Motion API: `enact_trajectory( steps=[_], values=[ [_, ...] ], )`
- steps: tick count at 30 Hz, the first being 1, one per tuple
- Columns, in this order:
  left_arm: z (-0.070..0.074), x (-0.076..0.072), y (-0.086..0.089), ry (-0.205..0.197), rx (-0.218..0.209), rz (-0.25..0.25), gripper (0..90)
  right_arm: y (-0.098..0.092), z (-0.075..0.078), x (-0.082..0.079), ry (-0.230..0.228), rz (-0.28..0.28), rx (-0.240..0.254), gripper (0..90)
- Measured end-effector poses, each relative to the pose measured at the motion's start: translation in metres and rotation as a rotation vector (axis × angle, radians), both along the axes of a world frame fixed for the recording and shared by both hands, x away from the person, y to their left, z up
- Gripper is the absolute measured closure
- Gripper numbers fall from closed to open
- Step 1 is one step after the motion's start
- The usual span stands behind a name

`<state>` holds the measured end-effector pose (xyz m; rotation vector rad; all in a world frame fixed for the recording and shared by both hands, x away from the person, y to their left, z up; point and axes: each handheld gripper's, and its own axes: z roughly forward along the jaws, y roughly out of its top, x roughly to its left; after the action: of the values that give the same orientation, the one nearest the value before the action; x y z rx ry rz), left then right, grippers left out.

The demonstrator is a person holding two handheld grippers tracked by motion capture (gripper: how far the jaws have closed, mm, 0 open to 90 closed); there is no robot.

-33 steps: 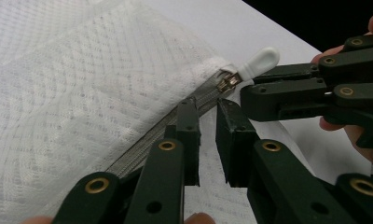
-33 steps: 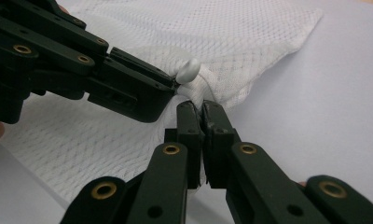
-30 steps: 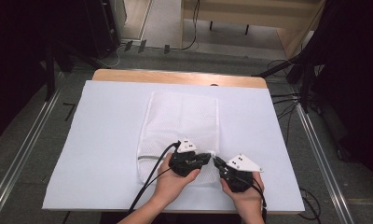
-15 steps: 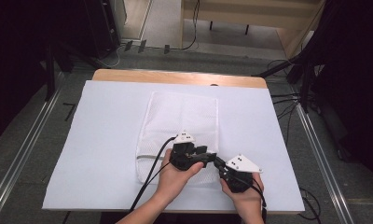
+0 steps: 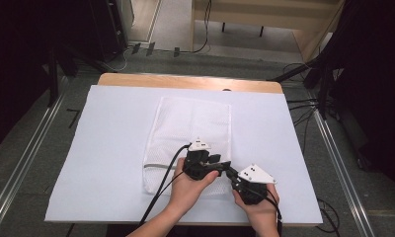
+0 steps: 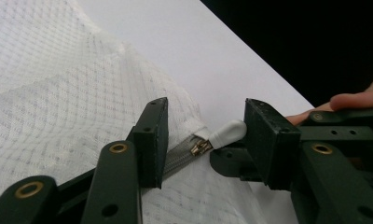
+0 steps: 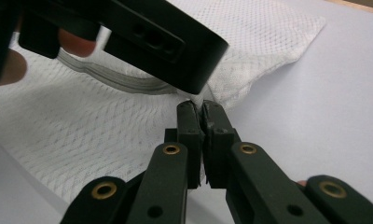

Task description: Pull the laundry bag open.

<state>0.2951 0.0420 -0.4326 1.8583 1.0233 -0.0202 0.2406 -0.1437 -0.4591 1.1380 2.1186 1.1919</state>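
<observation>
A white-covered bench [image 5: 111, 148] carries a white mesh laundry bag [image 5: 195, 123], lying flat near the middle toward the person's edge. At the bag's near end, the left hand-held gripper [image 6: 205, 140] has its jaws spread either side of the zipper pull [image 6: 226, 132]. The right hand-held gripper [image 7: 203, 116] is pressed together, pinching the bag's edge by the zipper [image 6: 184, 158].

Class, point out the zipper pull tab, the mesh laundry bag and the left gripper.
zipper pull tab [image 6: 227, 132], left gripper view, its white sleeve.
mesh laundry bag [image 5: 193, 118], high view, its far panel.
left gripper [image 6: 205, 140], left gripper view, between its open jaws.
</observation>
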Motion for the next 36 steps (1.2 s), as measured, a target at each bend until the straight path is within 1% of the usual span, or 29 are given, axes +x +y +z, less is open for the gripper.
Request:
enact_trajectory(
  steps=[1, 2, 3, 4, 5, 6, 7, 9, 13, 17, 18, 24, 27, 28, 29, 32, 36],
  values=[
    [0.0, 0.0, 0.002, 0.002, -0.007, -0.012, 53.5, -0.001, 0.0, 0.0, 0.001, -0.003, -0.002, 88.2],
    [0.0, 0.0, 0.002, 0.002, -0.007, -0.012, 54.3, -0.001, 0.0, 0.0, 0.001, -0.003, -0.002, 88.2],
    [0.0, 0.001, 0.005, 0.021, -0.032, -0.017, 56.3, -0.001, 0.0, 0.001, 0.003, -0.007, -0.004, 88.2],
    [-0.001, 0.002, 0.007, 0.025, -0.046, -0.02, 57.4, -0.001, 0.0, 0.001, 0.004, -0.008, -0.003, 88.2],
    [-0.003, 0.003, 0.011, 0.053, -0.078, -0.032, 59.2, -0.002, 0.0, 0.001, 0.001, -0.009, -0.005, 88.2],
    [-0.003, 0.003, 0.011, 0.053, -0.078, -0.032, 61.0, -0.002, 0.0, 0.001, 0.001, -0.009, -0.005, 88.2],
    [-0.004, 0.004, 0.014, 0.06, -0.092, -0.05, 63.0, -0.002, 0.0, 0.001, 0.005, -0.014, -0.002, 88.2],
    [-0.005, 0.004, 0.015, 0.06, -0.102, -0.067, 67.5, -0.002, 0.0, 0.001, 0.005, -0.014, -0.003, 88.2],
    [-0.006, 0.005, 0.019, 0.066, -0.117, -0.077, 71.5, -0.002, 0.0, 0.001, 0.003, -0.015, 0.0, 88.2],
    [-0.007, 0.005, 0.021, 0.062, -0.114, -0.082, 74.3, -0.003, 0.0, 0.001, 0.003, -0.017, 0.002, 88.2],
    [-0.008, 0.005, 0.022, 0.066, -0.107, -0.083, 77.7, -0.004, 0.0, 0.002, 0.0, -0.018, 0.006, 88.2],
    [-0.012, 0.006, 0.022, 0.076, -0.096, -0.083, 83.5, -0.004, 0.001, 0.001, -0.004, -0.011, 0.009, 88.2],
    [-0.013, 0.005, 0.02, 0.081, -0.088, -0.09, 83.0, -0.003, 0.001, 0.0, -0.006, -0.009, 0.012, 88.2],
    [-0.013, 0.004, 0.019, 0.082, -0.085, -0.094, 81.4, -0.003, 0.001, 0.0, -0.005, -0.014, 0.012, 88.2],
    [-0.013, 0.004, 0.018, 0.078, -0.078, -0.093, 82.3, -0.003, 0.001, 0.0, -0.005, -0.015, 0.013, 88.2],
    [-0.013, 0.004, 0.019, 0.078, -0.079, -0.094, 86.0, -0.004, 0.002, 0.0, -0.004, -0.013, 0.019, 88.2],
    [-0.013, 0.003, 0.019, 0.063, -0.062, -0.097, 87.0, -0.004, 0.002, 0.0, -0.004, -0.015, 0.016, 88.2]
  ],
)
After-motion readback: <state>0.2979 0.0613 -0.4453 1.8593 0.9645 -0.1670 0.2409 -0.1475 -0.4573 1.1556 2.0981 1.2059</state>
